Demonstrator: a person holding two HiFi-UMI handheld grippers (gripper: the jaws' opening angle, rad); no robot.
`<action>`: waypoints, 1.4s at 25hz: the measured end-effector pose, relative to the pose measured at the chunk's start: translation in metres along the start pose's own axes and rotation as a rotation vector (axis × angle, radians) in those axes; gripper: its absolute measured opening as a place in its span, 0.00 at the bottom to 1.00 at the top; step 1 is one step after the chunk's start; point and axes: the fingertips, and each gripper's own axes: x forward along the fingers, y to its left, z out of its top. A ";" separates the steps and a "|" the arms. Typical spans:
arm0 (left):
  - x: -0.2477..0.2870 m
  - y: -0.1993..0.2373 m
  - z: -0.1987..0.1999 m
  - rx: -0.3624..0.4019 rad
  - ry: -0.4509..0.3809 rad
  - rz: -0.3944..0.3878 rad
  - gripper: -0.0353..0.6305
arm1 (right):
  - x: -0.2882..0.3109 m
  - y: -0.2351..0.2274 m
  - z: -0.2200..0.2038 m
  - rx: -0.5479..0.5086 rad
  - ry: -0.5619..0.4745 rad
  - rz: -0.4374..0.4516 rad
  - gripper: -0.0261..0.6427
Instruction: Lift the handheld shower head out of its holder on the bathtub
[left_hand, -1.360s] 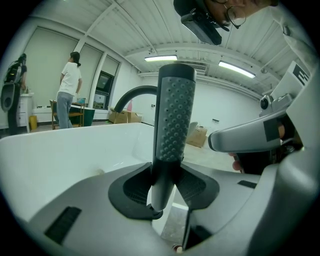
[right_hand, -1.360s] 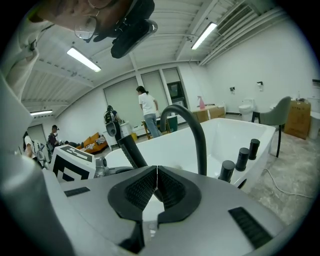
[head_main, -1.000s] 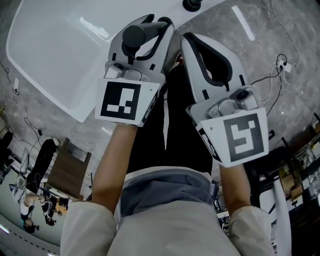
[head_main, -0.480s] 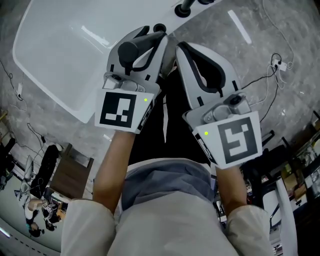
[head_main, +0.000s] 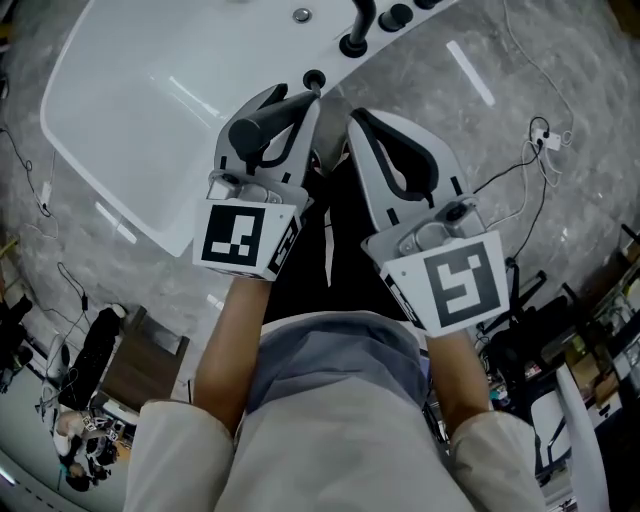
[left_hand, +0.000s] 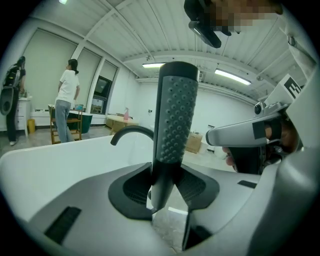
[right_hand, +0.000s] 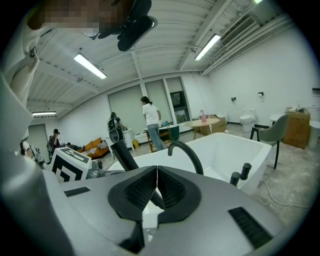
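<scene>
The handheld shower head (left_hand: 172, 125) is a dark, dimpled wand that stands upright between the jaws of my left gripper (left_hand: 162, 197), which is shut on its lower end. From the head view the wand (head_main: 262, 128) lies in the left gripper (head_main: 295, 105), above and apart from the round holder hole (head_main: 314, 80) in the white bathtub's rim (head_main: 100, 160). My right gripper (head_main: 355, 125) hangs close beside it on the right. Its pads (right_hand: 167, 187) meet with nothing between them, and the wand (right_hand: 122, 155) shows slanting behind them.
A dark curved faucet (head_main: 355, 40) and two dark knobs (head_main: 395, 15) stand on the tub rim beyond the holder. Cables (head_main: 530, 150) trail over the grey marble floor at the right. A person (left_hand: 65, 105) stands far off by a chair and tables.
Both grippers have risen together, and the shower head has gone up with the left one. The tub rim, faucet and holder hole now lie further below them.
</scene>
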 end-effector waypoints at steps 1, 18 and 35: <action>-0.002 0.000 0.001 -0.001 -0.002 0.002 0.27 | -0.002 0.002 0.001 0.000 -0.002 0.001 0.07; -0.043 -0.011 0.040 -0.002 -0.014 -0.011 0.27 | -0.030 0.033 0.037 -0.051 -0.019 0.015 0.07; -0.085 -0.024 0.097 0.023 -0.057 -0.064 0.27 | -0.058 0.064 0.110 -0.106 -0.097 -0.004 0.07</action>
